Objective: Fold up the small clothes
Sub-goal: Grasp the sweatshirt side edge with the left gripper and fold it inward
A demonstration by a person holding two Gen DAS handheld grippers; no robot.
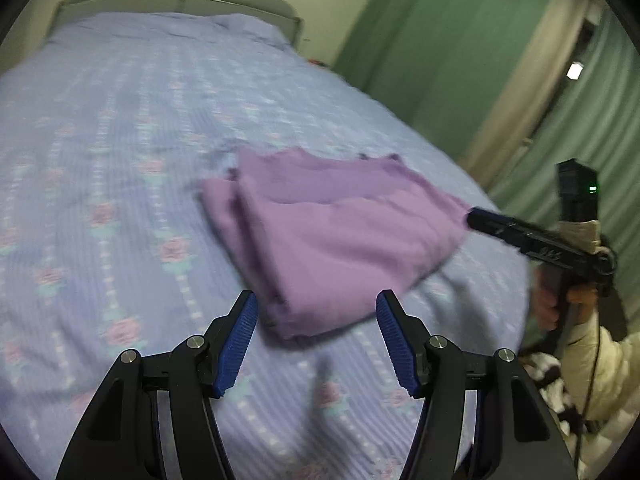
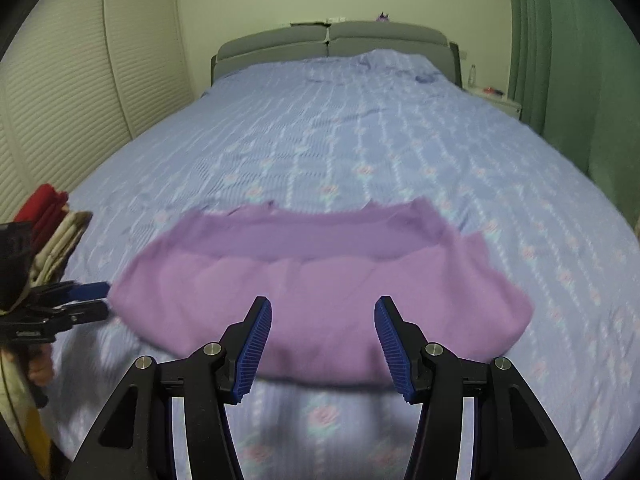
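Note:
A purple garment (image 1: 340, 232) lies folded on the blue floral bedspread (image 1: 120, 160), near the foot of the bed. My left gripper (image 1: 317, 296) hovers just short of its near corner, open, with nothing between the blue pads. In the right wrist view the same garment (image 2: 320, 280) spreads wide, its top layer folded back towards me. My right gripper (image 2: 323, 302) stands open above its near edge, holding nothing. Each gripper shows in the other's view: the right gripper (image 1: 480, 218) at the garment's right corner, the left gripper (image 2: 96, 300) at its left edge.
A stack of folded clothes (image 2: 52, 232), red and cream, sits at the bed's left edge. Slatted wardrobe doors (image 2: 60, 100) stand to the left, green curtains (image 1: 440, 60) to the right, a grey headboard (image 2: 332, 40) at the far end. A person's sleeve (image 1: 600, 368) holds the right gripper.

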